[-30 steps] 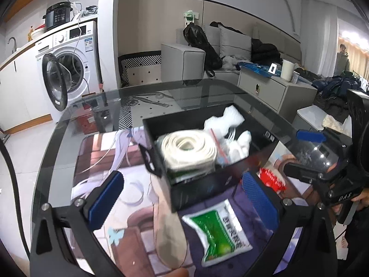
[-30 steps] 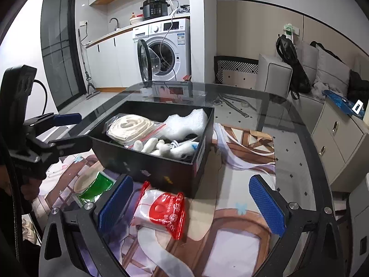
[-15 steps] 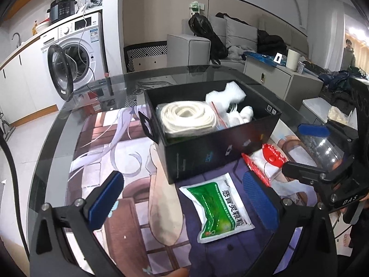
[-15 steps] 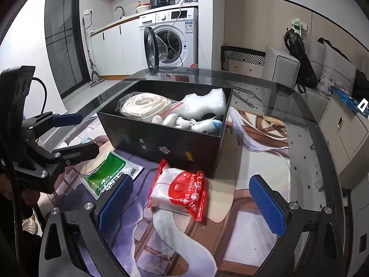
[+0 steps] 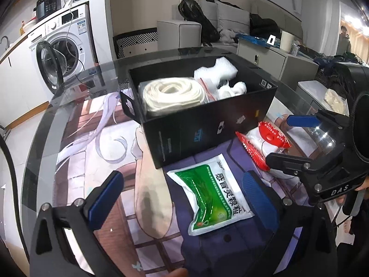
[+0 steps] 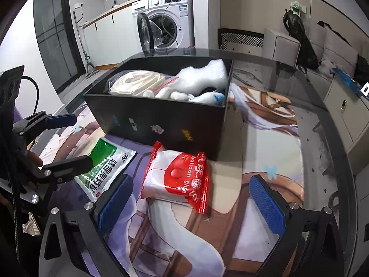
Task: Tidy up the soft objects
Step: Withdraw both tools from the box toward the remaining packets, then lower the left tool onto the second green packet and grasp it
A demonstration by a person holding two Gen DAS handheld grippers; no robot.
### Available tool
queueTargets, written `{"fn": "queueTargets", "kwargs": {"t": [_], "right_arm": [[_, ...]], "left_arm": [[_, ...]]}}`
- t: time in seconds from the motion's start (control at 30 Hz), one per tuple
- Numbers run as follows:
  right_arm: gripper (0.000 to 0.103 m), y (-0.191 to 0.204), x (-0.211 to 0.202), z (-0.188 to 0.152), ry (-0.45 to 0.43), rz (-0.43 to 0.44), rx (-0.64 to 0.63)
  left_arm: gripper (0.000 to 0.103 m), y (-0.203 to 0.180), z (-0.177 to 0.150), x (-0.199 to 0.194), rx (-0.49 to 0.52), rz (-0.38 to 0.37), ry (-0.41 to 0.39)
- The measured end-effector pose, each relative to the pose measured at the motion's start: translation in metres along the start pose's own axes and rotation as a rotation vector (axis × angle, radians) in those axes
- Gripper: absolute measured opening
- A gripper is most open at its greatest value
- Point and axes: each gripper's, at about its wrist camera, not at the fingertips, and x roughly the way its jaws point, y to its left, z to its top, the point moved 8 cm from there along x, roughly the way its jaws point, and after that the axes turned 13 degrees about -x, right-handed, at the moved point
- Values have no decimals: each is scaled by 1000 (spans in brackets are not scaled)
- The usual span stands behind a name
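The black box sits near the middle of the glass worktop and already holds part of the load: a bagged coil of cream webbing at its 9 o'clock end, a piece of white foam toward 1 o'clock, and some small white rolls beside it. That portion of the sorting looks done

Two soft packs are left outside, both lying flat on the printed mat on the near side of the box. In the left wrist view the green sachet lies at 6 o'clock from the box, just beside its front wall, and the red-and-white balloon pack lies at about 4 o'clock, near the box's corner. In the right wrist view the red-and-white balloon pack sits close ahead of the camera, the green sachet at its 9 o'clock

The left gripper has its jaws spread wide and holds nothing, hovering above the sachet. The right gripper is likewise wide apart and empty, lined up near the balloon pack. Neither touches its pack

By my reckoning roughly half or more is packed; two pick-and-drop moves remain, and the box seems to have room on top of what is inside
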Motion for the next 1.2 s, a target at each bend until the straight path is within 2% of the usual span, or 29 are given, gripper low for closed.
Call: {"fn": "queueTargets", "kwargs": {"t": [0.27, 0.53, 0.7, 0.9, 1.2], "right_arm": [[102, -9, 12, -5, 40, -17, 39], [102, -25, 3, -7, 33, -26, 35], [102, -21, 2, -7, 31, -3, 18], [102, -5, 2, -8, 41, 34, -49], [102, -6, 17, -10, 76, -10, -29]], "left_arm": [[103, -3, -9, 7, 25, 9, 44], [103, -18, -16, 16, 21, -29, 92], [103, -19, -23, 28, 26, 25, 112], [103, 0, -22, 25, 30, 34, 159], [103, 1, -21, 26, 16, 37, 149]]}}
